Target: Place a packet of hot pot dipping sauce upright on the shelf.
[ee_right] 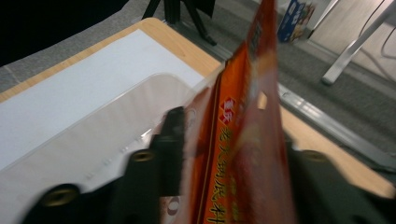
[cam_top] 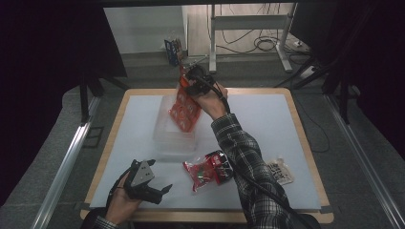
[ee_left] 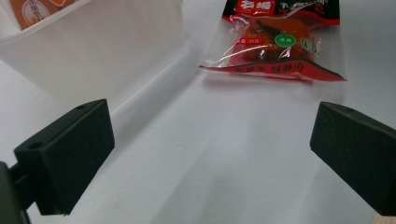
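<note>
Right gripper [cam_top: 187,85]: clamped on orange pouch [cam_top: 185,110], top edge, held above clear bin [cam_top: 165,138].
Left gripper [cam_top: 155,191]: jaws apart, empty, near table's front edge.
Pouch handling: likely light, floppy, slick film; hold by seam.

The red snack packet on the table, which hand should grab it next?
Probably left: the left gripper is open beside the red packet, facing it. The right gripper holds the orange bag over the clear box.
</note>
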